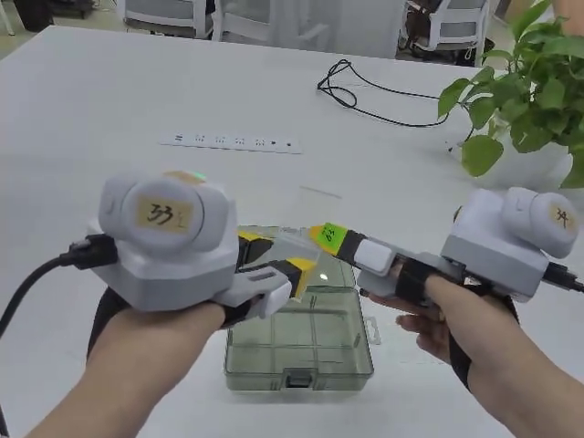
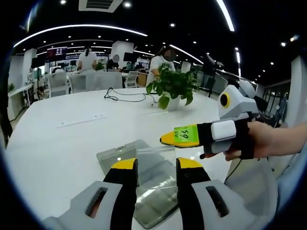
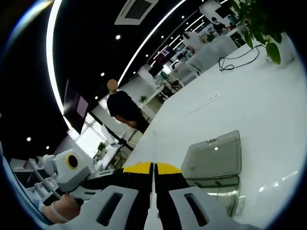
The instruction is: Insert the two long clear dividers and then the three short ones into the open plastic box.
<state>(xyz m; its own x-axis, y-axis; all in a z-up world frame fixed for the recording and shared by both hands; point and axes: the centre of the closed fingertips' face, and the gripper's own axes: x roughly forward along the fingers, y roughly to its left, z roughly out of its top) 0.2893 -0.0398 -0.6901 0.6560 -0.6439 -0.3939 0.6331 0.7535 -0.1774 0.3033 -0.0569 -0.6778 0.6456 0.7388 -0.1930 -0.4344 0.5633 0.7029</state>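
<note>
The open plastic box (image 1: 301, 370) sits on the white surface (image 1: 109, 100) just in front of the person, its grid of compartments facing up and its lid (image 3: 213, 155) laid flat behind it. Both tools hang over the box, close to each other. The right gripper (image 1: 324, 235), held in from the right side, has its yellow-tipped fingers (image 3: 141, 168) pressed together on the thin edge of a clear divider (image 2: 158, 154), which shows in the right gripper view as a fine line rising from between them. The left gripper (image 1: 278, 257) comes in from the left with its fingers (image 2: 124, 165) spread, a plain gap between them; in the left gripper view the clear sheet and the box lie in that gap, and I cannot tell whether either finger touches the sheet. Further back on the surface lie a white power strip (image 1: 233, 141) and a looping black cable (image 1: 365, 91), with a leafy plant (image 1: 529, 91) at the right edge
</note>
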